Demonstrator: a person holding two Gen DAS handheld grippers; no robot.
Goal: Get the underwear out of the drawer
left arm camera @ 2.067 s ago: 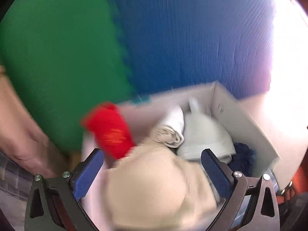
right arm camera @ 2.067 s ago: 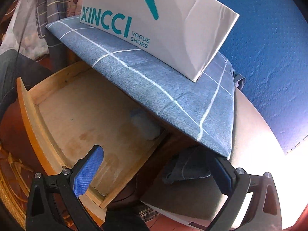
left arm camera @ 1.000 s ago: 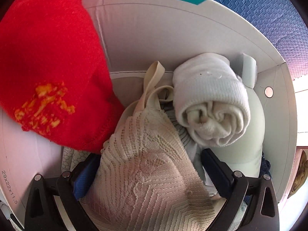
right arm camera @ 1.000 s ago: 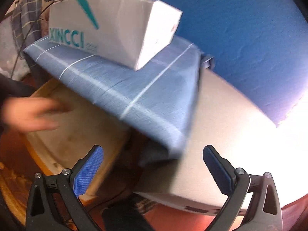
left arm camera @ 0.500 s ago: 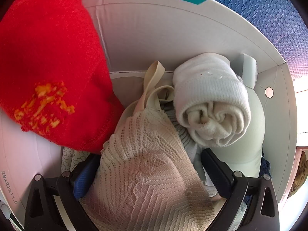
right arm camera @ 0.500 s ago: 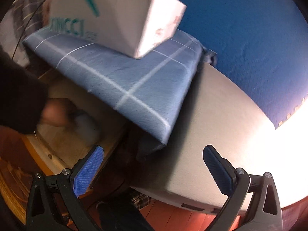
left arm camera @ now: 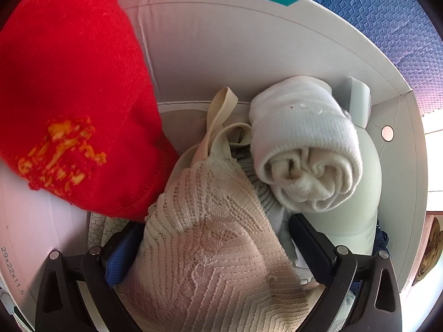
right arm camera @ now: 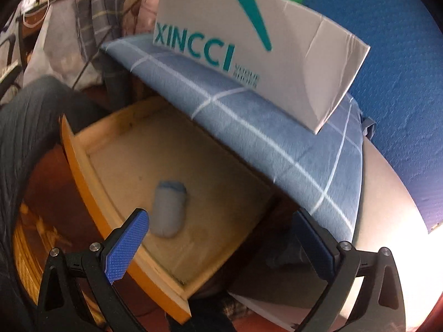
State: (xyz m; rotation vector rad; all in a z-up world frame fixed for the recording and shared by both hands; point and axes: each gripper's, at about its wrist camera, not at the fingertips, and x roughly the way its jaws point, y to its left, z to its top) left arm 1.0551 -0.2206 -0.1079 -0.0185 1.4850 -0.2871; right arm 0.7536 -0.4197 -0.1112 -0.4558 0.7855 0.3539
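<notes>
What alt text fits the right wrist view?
An open hand-held gripper hovers over a pulled-out wooden drawer holding one pale blue roll. Above, a white XINCCI shoe box sits on blue checked cloth.

White shoebox (right arm camera: 290,63) on blue checked cloth (right arm camera: 249,127); blue wall (right arm camera: 401,55) behind.

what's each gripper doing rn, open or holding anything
Left gripper: open, its fingers either side of the beige lace garment in the white box, not clamped.
Right gripper: open, empty, above the wooden drawer.
</notes>
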